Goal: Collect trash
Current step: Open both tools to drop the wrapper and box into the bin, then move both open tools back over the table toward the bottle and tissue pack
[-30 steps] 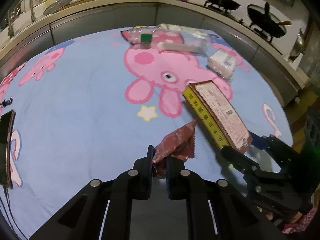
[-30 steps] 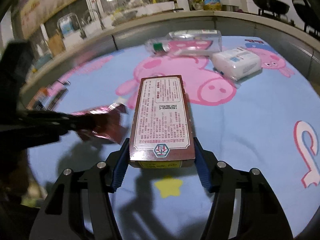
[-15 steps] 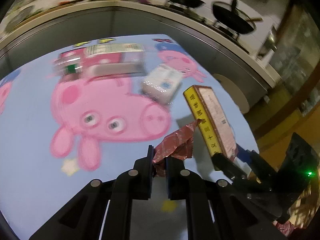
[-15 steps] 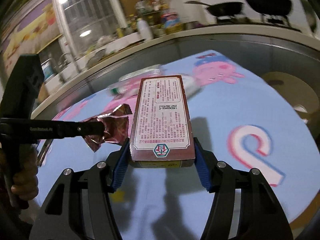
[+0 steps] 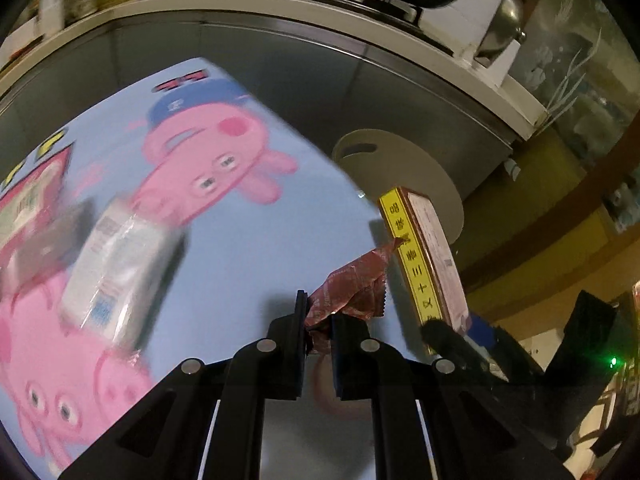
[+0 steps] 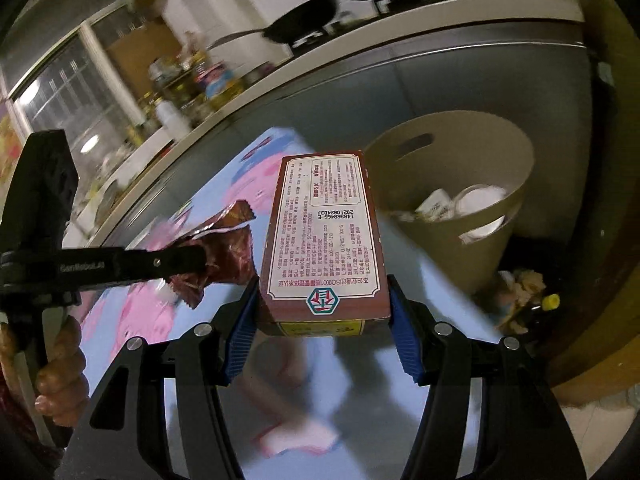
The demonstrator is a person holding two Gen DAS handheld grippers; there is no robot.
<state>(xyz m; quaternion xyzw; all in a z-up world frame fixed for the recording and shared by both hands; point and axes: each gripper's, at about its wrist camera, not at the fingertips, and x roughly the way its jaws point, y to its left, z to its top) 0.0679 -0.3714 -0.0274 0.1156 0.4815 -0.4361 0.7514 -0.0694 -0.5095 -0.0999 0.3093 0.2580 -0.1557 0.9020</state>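
Note:
My left gripper [image 5: 318,320] is shut on a crumpled dark red wrapper [image 5: 352,284], which sticks out past its fingers. My right gripper [image 6: 322,320] is shut on a long brown carton [image 6: 324,236] with a printed label on top and a yellow side. Both are held above the right end of the blue cartoon-pig tablecloth [image 5: 240,248]. Just past that table edge stands a beige round bin [image 6: 484,184] with white cups and paper inside. In the left wrist view the carton [image 5: 432,264] and the right gripper [image 5: 444,332] are at my right, the bin [image 5: 404,168] behind them.
A white plastic-wrapped tissue pack [image 5: 116,256] lies on the cloth at the left, blurred. A grey counter [image 5: 360,72] with woks on a stove runs behind the table. Small litter [image 6: 524,292] lies on the floor by the bin. A hand [image 6: 60,368] holds the left gripper's handle.
Both grippers have swung to the right with the wrapper and the carton still held. The table's right edge and the bin have come into view; the bottle and pack slid off to the left.

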